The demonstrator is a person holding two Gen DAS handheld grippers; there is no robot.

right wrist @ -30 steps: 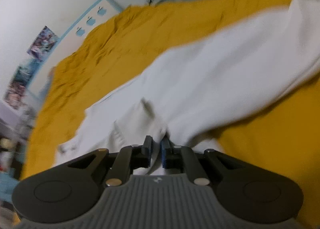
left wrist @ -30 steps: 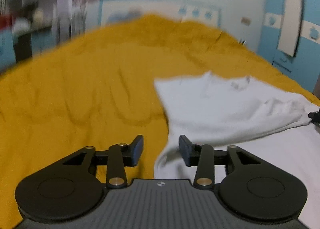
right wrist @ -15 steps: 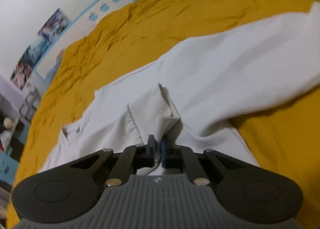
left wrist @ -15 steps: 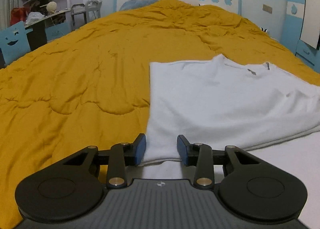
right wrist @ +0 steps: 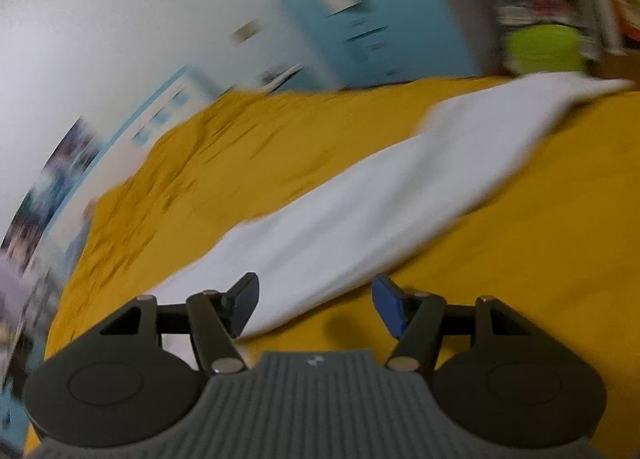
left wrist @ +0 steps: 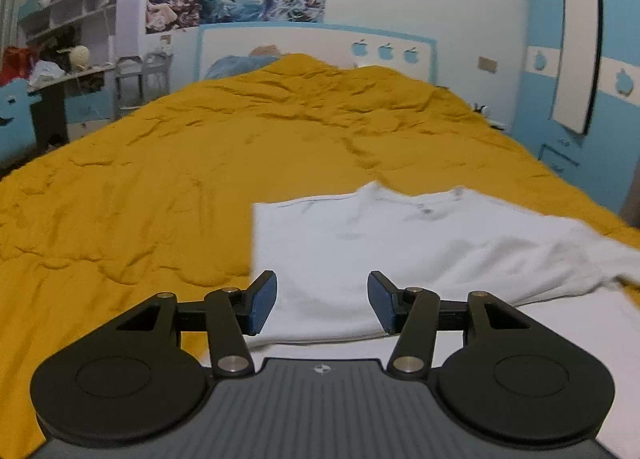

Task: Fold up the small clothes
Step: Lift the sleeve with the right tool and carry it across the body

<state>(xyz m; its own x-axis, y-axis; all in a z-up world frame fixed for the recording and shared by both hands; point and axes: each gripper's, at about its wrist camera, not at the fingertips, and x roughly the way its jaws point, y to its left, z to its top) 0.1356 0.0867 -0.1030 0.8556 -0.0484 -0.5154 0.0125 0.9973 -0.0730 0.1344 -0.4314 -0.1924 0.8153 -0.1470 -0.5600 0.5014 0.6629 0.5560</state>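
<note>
- Shirt [left wrist: 400, 243] lies released on the bedspread [left wrist: 160, 179]; a moment ago the right gripper [right wrist: 316, 305] pinched it.
- Right jaws opening, empty.
- Left gripper [left wrist: 322, 301] opening, empty above the shirt.
- Fold step judged complete.

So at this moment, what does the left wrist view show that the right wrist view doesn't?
Only the left wrist view shows the shirt's neckline, its straight folded edge, the white headboard, the posters and a cluttered desk.

Only the right wrist view, which is blurred, shows one long white sleeve stretched across the cover, and a lime-green object past the bed.

Both show the white shirt on the mustard bedcover, and the left gripper and right gripper each opening, nothing clamped.
</note>
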